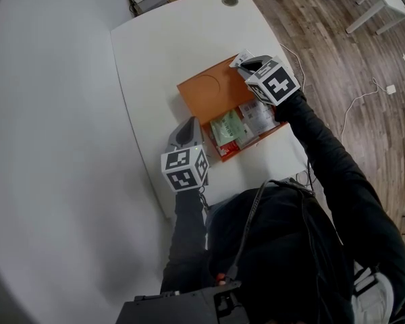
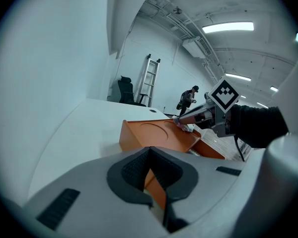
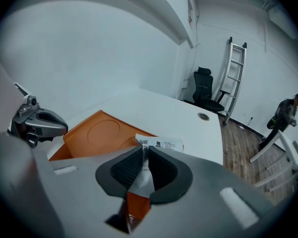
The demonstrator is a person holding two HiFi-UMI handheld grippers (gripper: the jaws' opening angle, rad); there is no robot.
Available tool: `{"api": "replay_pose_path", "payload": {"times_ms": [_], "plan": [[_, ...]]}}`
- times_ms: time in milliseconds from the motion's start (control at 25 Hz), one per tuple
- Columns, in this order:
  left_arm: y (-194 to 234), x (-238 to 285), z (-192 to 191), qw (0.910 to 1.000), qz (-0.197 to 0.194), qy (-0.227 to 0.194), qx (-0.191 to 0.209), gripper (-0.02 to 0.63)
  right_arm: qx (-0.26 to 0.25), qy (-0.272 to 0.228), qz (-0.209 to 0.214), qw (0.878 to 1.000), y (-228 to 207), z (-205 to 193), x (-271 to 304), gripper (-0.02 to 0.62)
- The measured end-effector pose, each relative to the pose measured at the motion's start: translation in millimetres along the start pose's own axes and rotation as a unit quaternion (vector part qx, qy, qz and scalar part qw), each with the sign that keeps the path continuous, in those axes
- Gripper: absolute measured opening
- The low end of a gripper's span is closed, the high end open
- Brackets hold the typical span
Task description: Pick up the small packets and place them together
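Right gripper (image 3: 143, 155) clenched on packet (image 3: 161, 144); left gripper (image 2: 149, 155) clamps box (image 2: 154, 133) edge. Hold box steady, bring packet low over pile (image 1: 237, 127), release flat.

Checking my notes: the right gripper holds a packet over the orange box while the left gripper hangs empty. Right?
Not quite: the left gripper isn't empty; its fingers pinch the edge of the box, as the left gripper view shows. The right gripper does hold a packet over the box.
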State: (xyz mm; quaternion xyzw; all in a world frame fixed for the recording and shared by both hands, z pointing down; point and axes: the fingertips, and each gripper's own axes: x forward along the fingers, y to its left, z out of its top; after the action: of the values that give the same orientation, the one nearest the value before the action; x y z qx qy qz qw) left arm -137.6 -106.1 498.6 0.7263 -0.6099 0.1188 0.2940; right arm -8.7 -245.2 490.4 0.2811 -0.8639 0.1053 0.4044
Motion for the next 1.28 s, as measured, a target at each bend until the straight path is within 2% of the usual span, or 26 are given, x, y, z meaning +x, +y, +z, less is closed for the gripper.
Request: {"api": "replay_pose_path", "payload": {"times_ms": [120,200,240,400,520,680,960,1280], "plan": [[-0.4,0.4,0.9,1.0,0.002,0.0,-0.001,0.002,0.002,0.006,0.024,1.0,4.3,-3.3,2.8,0.046],[-1.0,0.1,1.1,1.0,0.001,0.0,-0.002,0.002,0.007,0.007,0.04,0.999,7.1,-4.9,2.0,0.12],[-1.0,-0.3,0.7,1.0,0.001,0.0,-0.002,0.002,0.009,0.006,0.044,0.999,7.6,-4.9,-0.1,0.129],[-1.2,-1.8,-0.4,1.0,0.002,-0.001,-0.003,0.002,0.0,-0.012,0.058,0.998,15.4,1.1,-26.1,0.137],[-1.7,-3.0,-0.8,1.0,0.001,-0.002,-0.004,0.002,-0.031,-0.019,0.084,0.996,39.1,-0.5,-55.5,0.137],[-0.9,-2.5,-1.4,1.0,0.001,-0.003,-0.008,0.002,-0.075,0.003,0.121,0.99,74.7,-24.7,-74.0,0.137],[1.3,-0.8,-1.7,0.9999,0.001,-0.004,-0.013,0.002,-0.096,0.066,0.181,0.977,117.1,-75.9,-57.1,0.137],[-0.8,0.7,-0.4,0.9999,-0.001,-0.002,-0.01,0.002,-0.103,0.11,0.213,0.965,139.2,-95.6,-23.3,0.137]]}}
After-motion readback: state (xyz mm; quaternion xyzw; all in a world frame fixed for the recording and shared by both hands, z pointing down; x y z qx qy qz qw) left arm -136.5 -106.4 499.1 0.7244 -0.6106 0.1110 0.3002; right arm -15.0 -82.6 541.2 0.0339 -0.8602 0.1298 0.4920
